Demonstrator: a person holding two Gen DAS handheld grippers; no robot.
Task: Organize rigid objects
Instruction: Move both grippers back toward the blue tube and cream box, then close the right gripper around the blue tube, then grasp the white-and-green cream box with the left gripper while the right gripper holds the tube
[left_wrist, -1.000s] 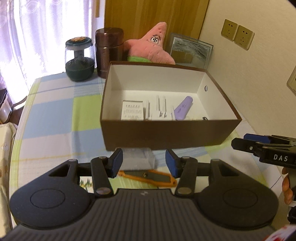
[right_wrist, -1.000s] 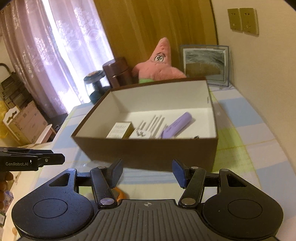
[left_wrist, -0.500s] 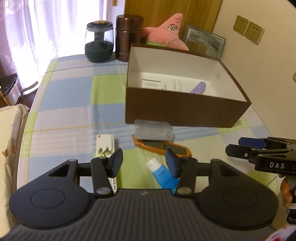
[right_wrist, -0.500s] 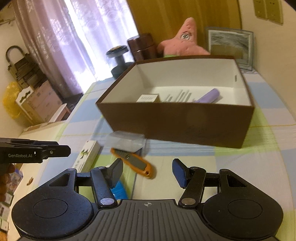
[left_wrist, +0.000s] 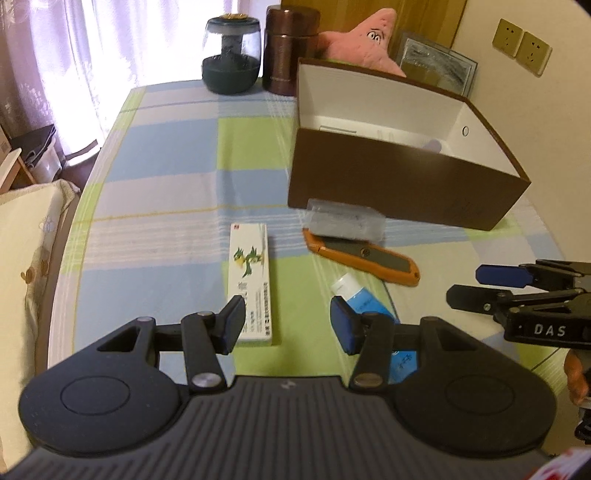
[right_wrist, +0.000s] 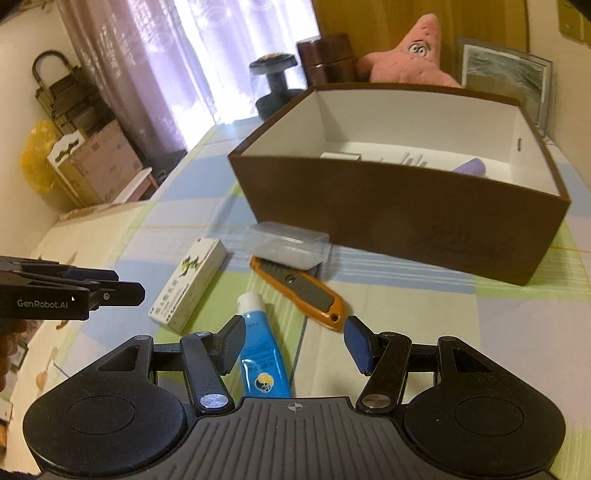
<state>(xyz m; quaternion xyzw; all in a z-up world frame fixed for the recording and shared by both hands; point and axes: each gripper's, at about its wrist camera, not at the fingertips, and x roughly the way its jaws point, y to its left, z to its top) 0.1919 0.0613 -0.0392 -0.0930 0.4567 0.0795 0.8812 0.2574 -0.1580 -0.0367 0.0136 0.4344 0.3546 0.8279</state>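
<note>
Four loose things lie on my desk (left_wrist: 155, 166) ahead of the fingers: one white carton (left_wrist: 251, 284), one orange knife (left_wrist: 364, 256), one clear case (left_wrist: 343, 219) and one blue tube (right_wrist: 260, 350). One brown box (left_wrist: 399, 184) sits beyond them. My left gripper (left_wrist: 286, 323) tilts down, part open and empty, between carton and tube. My right gripper (right_wrist: 295, 343) tilts down too, part open, empty, the tube under its gap.

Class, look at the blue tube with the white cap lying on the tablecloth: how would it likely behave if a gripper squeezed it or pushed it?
The blue tube looks like soft plastic, so it would probably dent under the pads. It lies flat, so a push would likely slide it, not roll it. Its glossy skin may be slippery.
</note>
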